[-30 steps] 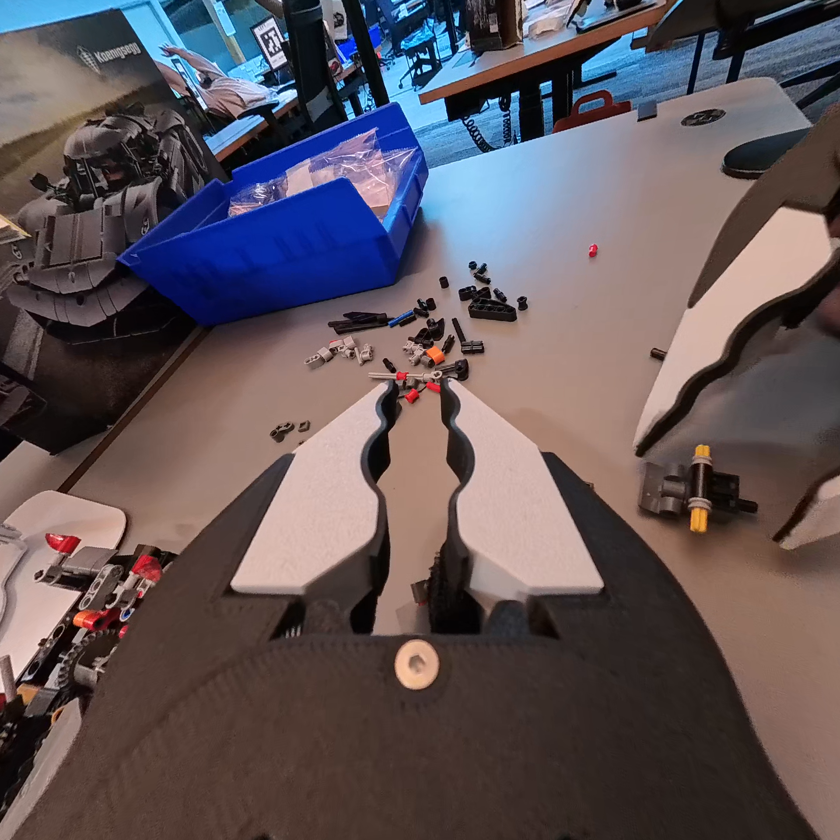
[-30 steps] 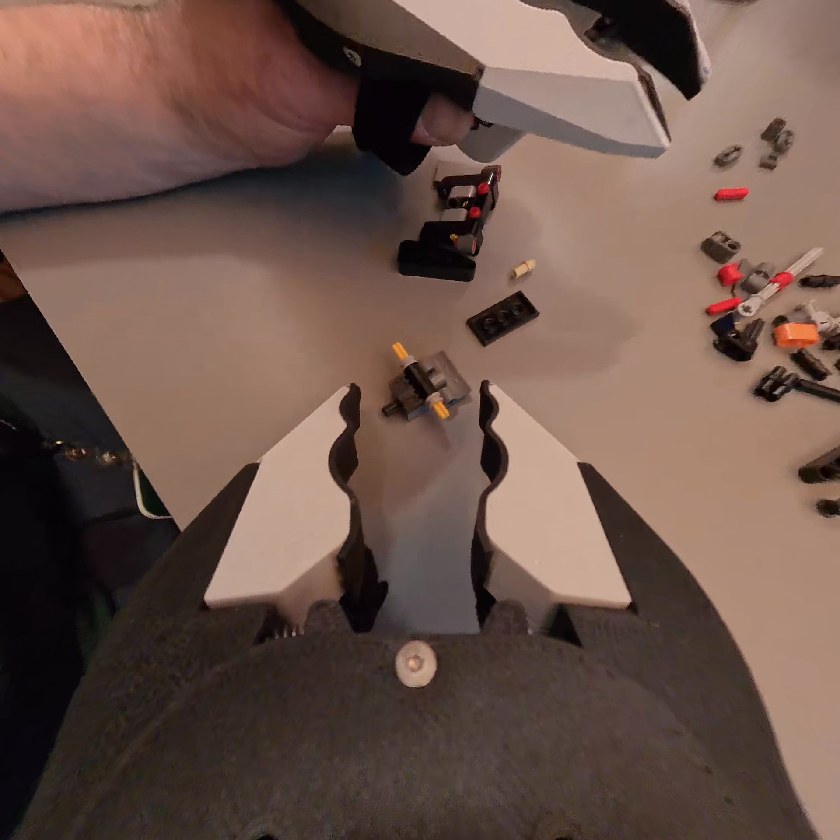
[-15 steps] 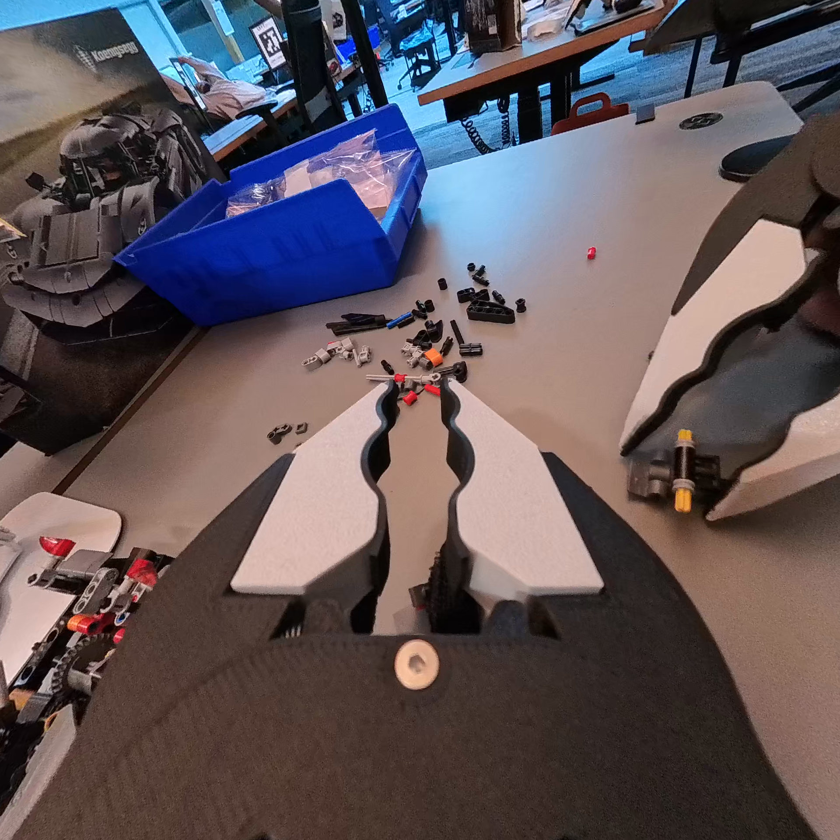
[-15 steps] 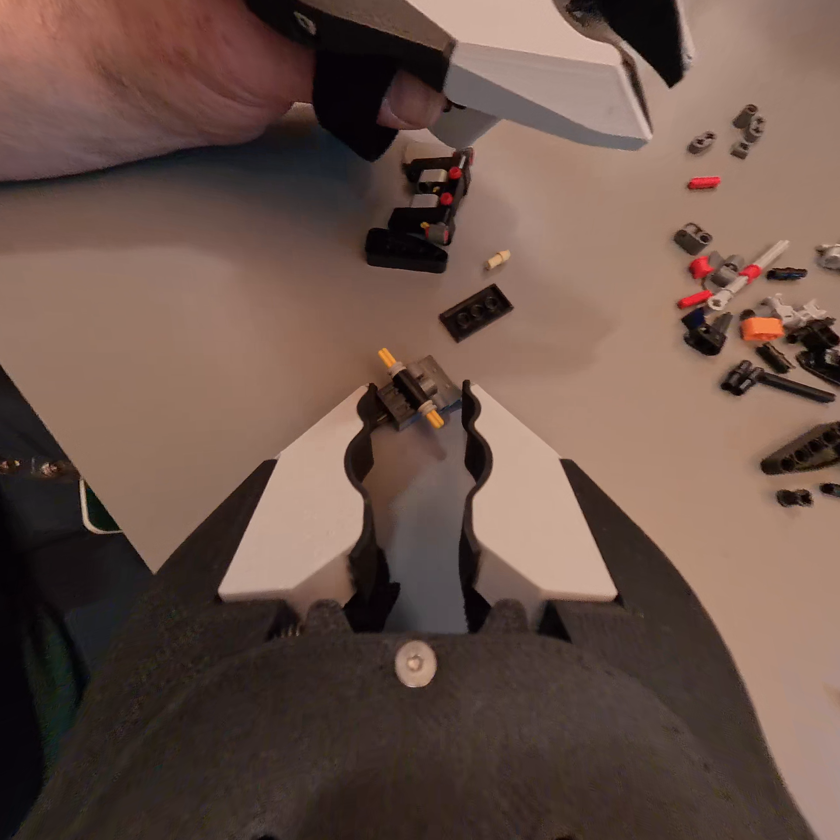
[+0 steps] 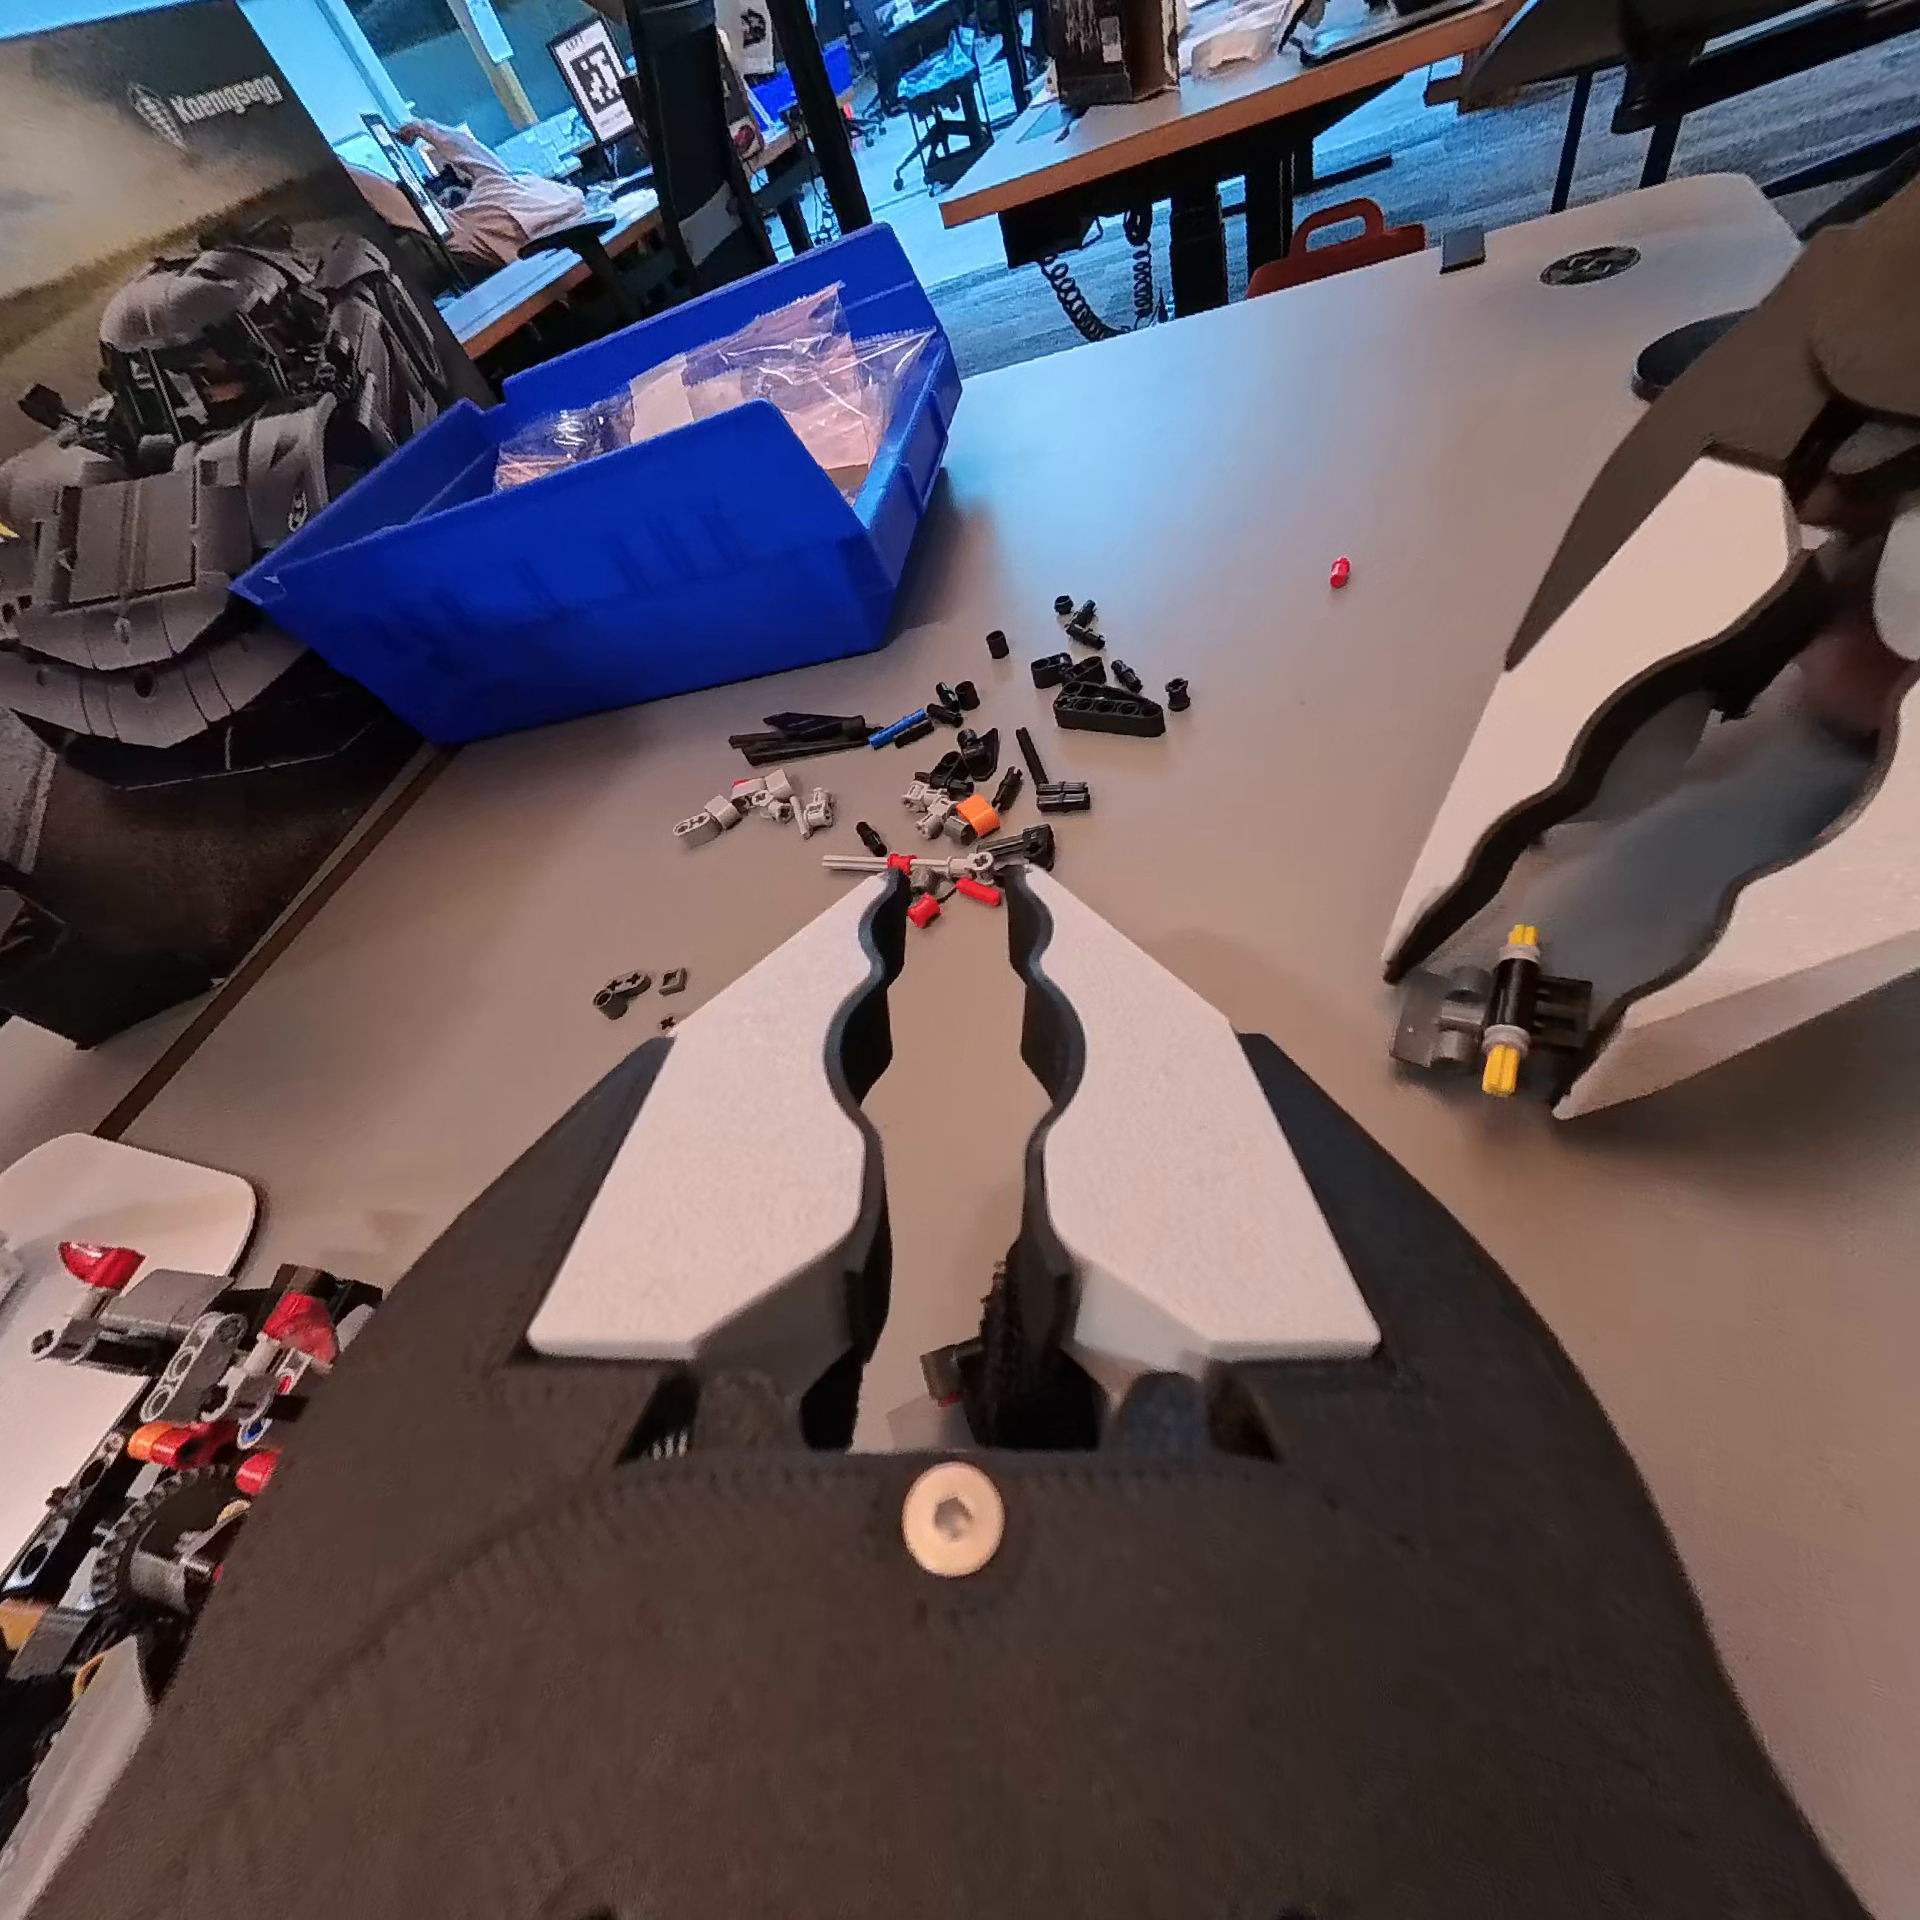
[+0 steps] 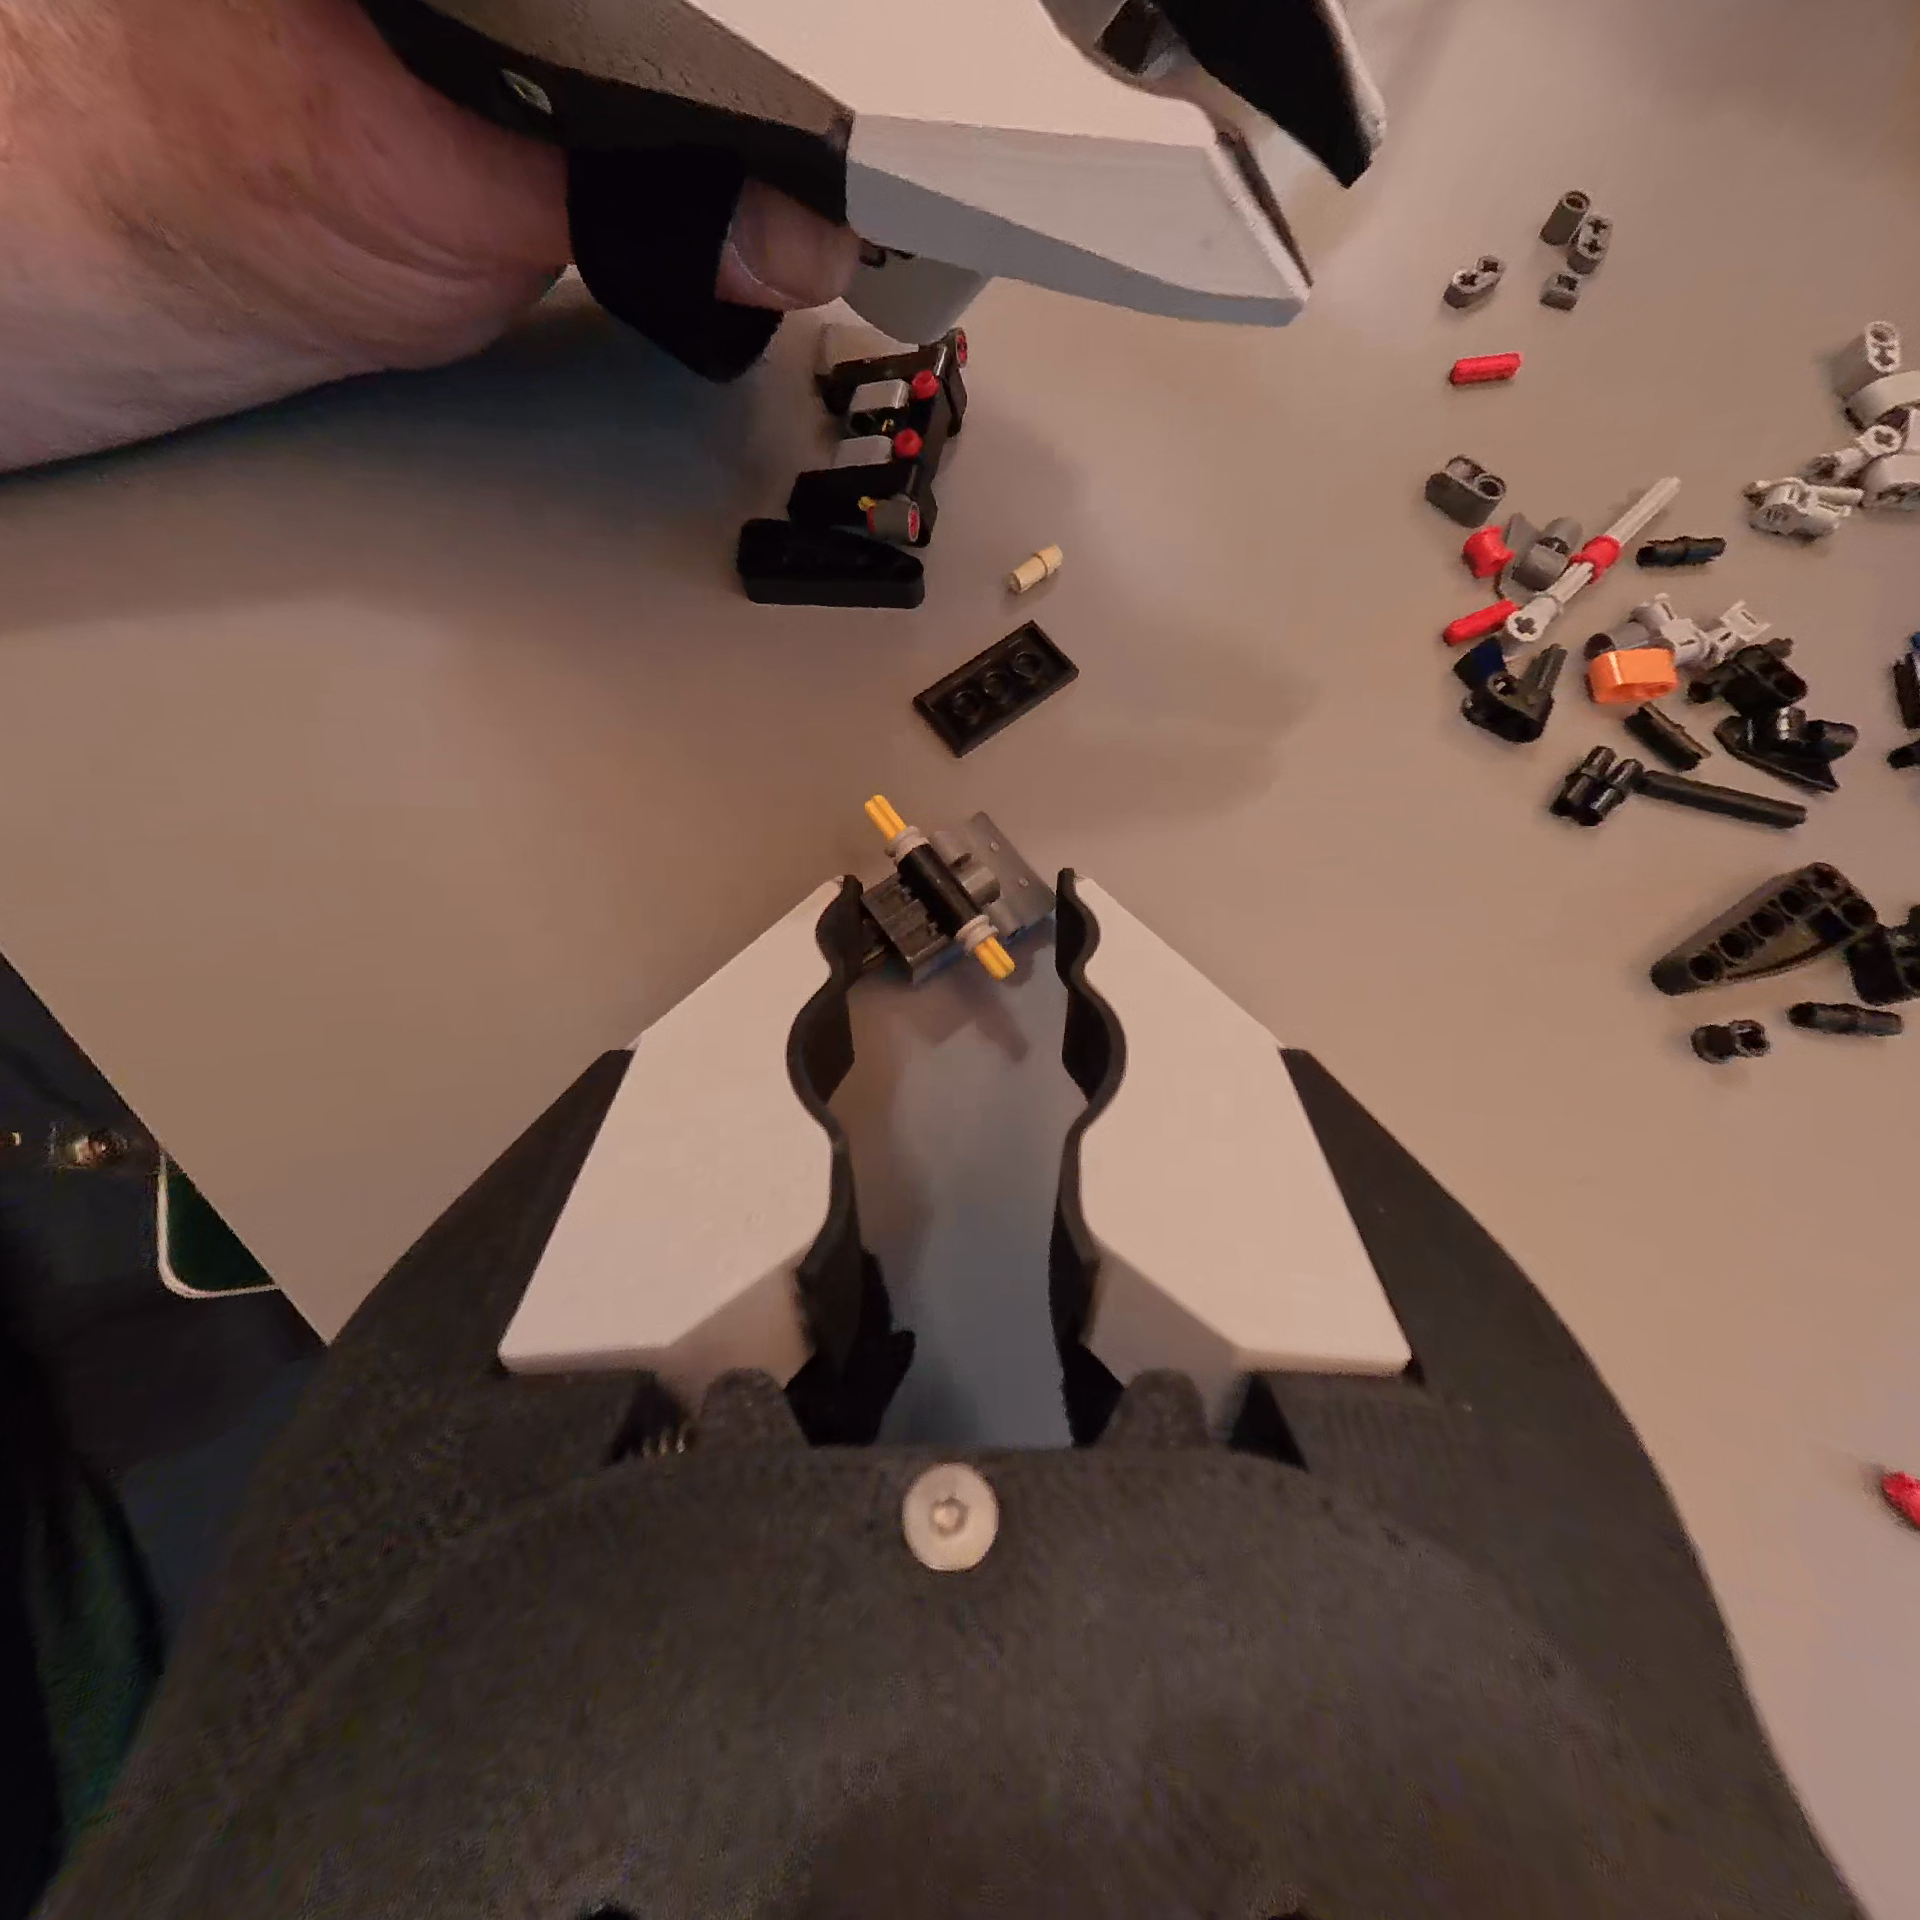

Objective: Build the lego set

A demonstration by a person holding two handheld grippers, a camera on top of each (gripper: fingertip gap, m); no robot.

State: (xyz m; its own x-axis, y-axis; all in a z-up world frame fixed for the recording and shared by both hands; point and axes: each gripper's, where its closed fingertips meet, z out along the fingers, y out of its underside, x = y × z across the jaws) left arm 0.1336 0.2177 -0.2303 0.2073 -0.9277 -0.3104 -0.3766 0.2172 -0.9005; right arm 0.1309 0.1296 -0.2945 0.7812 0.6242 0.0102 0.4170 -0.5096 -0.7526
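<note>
A small black and grey assembly with a yellow axle (image 6: 935, 904) lies on the grey table (image 6: 416, 779). My right gripper (image 6: 948, 894) is closed around it, one fingertip on each side; the left wrist view shows the same assembly (image 5: 1496, 1013) between the right gripper's (image 5: 1475, 1039) tips. My left gripper (image 5: 954, 894) hovers with a narrow gap and nothing in it, just short of the loose pile of small pieces (image 5: 956, 800). From the right wrist view the left gripper (image 6: 1262, 223) is above a black, grey and red sub-assembly (image 6: 883, 457).
A black plate (image 6: 995, 686) and a tan pin (image 6: 1035, 568) lie between the two assemblies. A blue bin with bags (image 5: 582, 582) and the set's box (image 5: 156, 416) stand at the back left. A partly built model (image 5: 177, 1382) sits at the left on a white tray (image 5: 125, 1195). Between my right fingertips and the black plate (image 6: 995, 686) there is roughly 5 cm.
My right gripper moved forward over the yellow-axle assembly and its jaws narrowed onto it. My left gripper has stayed almost still.
</note>
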